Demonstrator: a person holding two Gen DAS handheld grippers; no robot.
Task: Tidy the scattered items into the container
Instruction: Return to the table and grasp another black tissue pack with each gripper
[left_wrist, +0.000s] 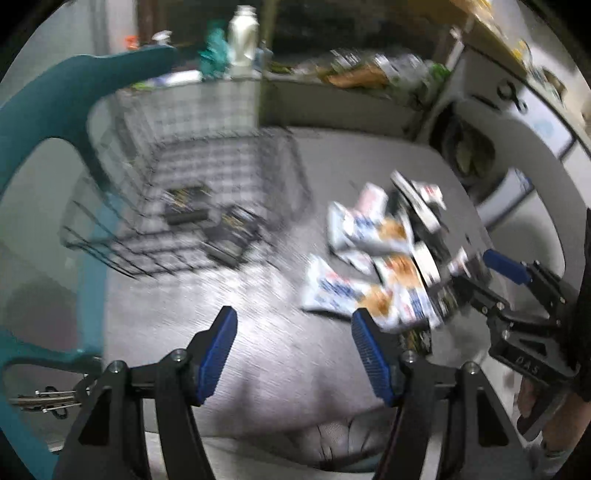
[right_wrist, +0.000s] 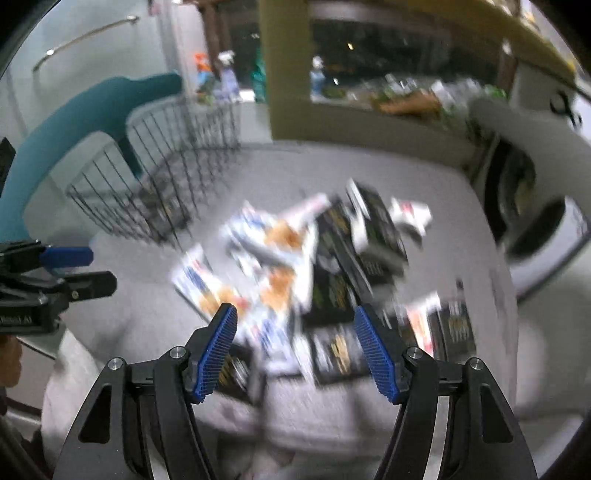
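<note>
A black wire basket stands on a grey cushioned seat, with a few dark packets inside. It also shows in the right wrist view. A pile of white-and-orange snack packets and black packets lies to the basket's right; it shows in the right wrist view. My left gripper is open and empty above the seat, left of the pile. My right gripper is open and empty just over the pile's near edge. Both views are motion-blurred.
A teal chair frame curves around the basket's left side. A shelf with bottles and clutter stands behind the seat. A washing machine is at the right. The other gripper shows at the right edge and at the left edge.
</note>
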